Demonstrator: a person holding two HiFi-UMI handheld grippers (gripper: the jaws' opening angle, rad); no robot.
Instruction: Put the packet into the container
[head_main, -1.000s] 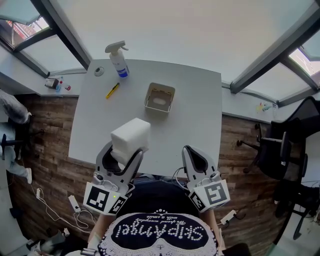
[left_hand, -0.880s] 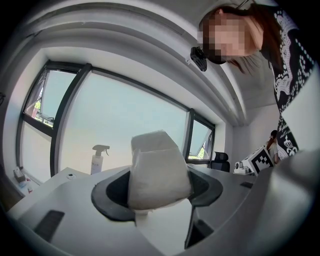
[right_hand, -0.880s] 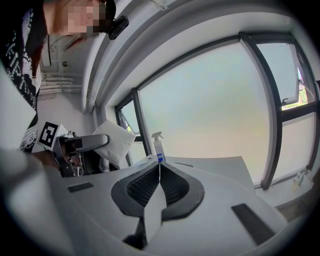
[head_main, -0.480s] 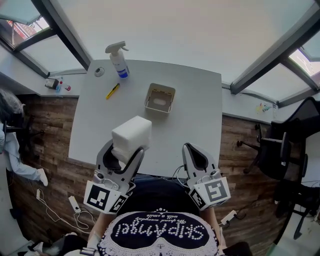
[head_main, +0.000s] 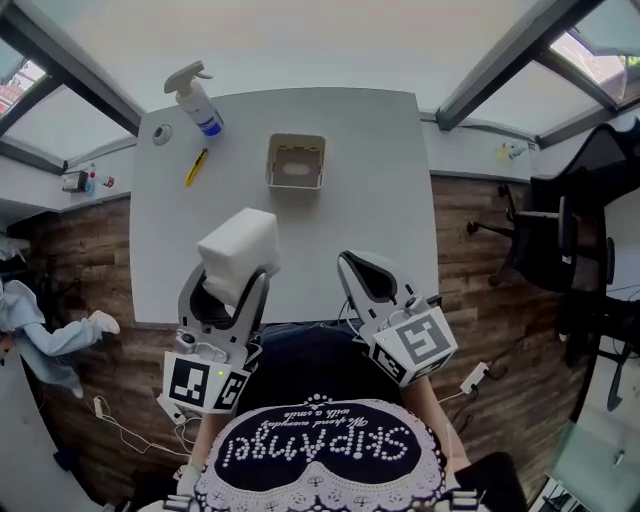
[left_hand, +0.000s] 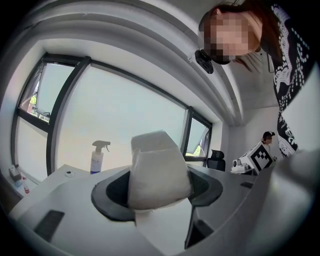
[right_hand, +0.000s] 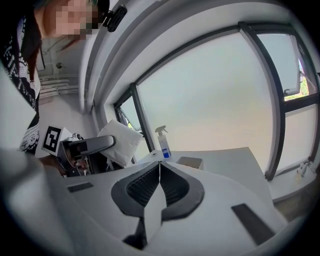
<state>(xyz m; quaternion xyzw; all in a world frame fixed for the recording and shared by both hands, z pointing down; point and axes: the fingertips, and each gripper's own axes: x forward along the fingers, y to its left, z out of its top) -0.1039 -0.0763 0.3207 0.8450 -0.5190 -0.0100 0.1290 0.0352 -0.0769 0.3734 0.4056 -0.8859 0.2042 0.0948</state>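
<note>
Probably an office: swivel chair (head_main: 548, 240), white desk (head_main: 375, 180).

Black top (head_main: 300, 385), white dotted lettering (head_main: 318, 452), grey left gripper (head_main: 228, 280), grey right gripper (head_main: 348, 262)

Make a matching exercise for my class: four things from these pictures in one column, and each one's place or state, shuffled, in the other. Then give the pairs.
Column 1
1. packet
2. container
3. spray bottle
4. right gripper

Column 2
A. shut, with nothing between the jaws
B. clamped in the left gripper, above the near edge of the table
C. upright at the table's far left corner
D. on the table, to the right of the yellow pen

Pairs: 1-B, 2-D, 3-C, 4-A
</note>
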